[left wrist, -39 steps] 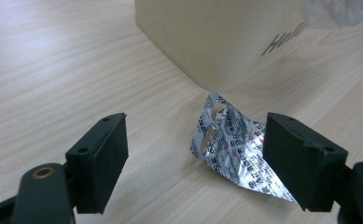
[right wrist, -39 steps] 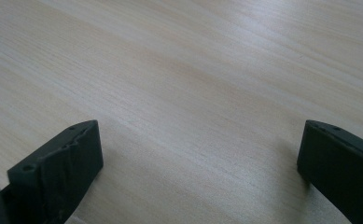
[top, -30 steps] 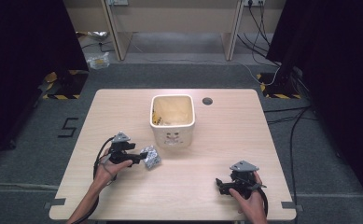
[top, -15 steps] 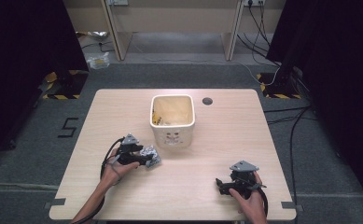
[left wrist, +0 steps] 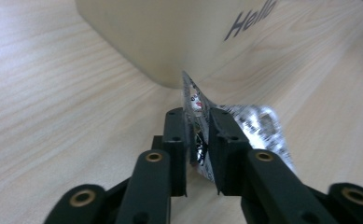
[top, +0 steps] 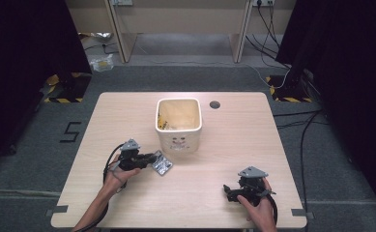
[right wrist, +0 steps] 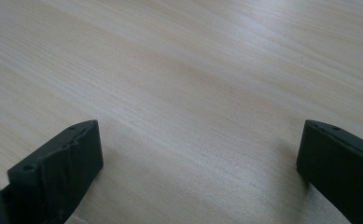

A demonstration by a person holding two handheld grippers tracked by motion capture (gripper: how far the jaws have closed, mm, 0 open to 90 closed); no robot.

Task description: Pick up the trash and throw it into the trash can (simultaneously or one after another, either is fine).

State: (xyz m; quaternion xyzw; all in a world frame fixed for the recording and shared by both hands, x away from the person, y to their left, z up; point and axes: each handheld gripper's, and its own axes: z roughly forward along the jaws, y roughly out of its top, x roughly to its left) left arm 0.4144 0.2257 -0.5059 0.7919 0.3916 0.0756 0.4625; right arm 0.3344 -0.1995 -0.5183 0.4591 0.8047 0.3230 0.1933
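Left hand-held gripper (left wrist: 198, 140) just closed, pinching one silver wrapper (left wrist: 258, 126); right (right wrist: 198, 154) spread.

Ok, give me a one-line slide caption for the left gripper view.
Left gripper pinching a silvery foil wrapper beside the cream bin on the wooden table.

A light wooden table (top: 234, 145) stands on grey carpet (top: 40, 145); black curtains (top: 26, 38) flank pale desk legs (top: 120, 34) behind.

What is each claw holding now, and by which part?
Left claw pinches the crinkled silver foil packet by its edge. Right claw is open, holding nothing.
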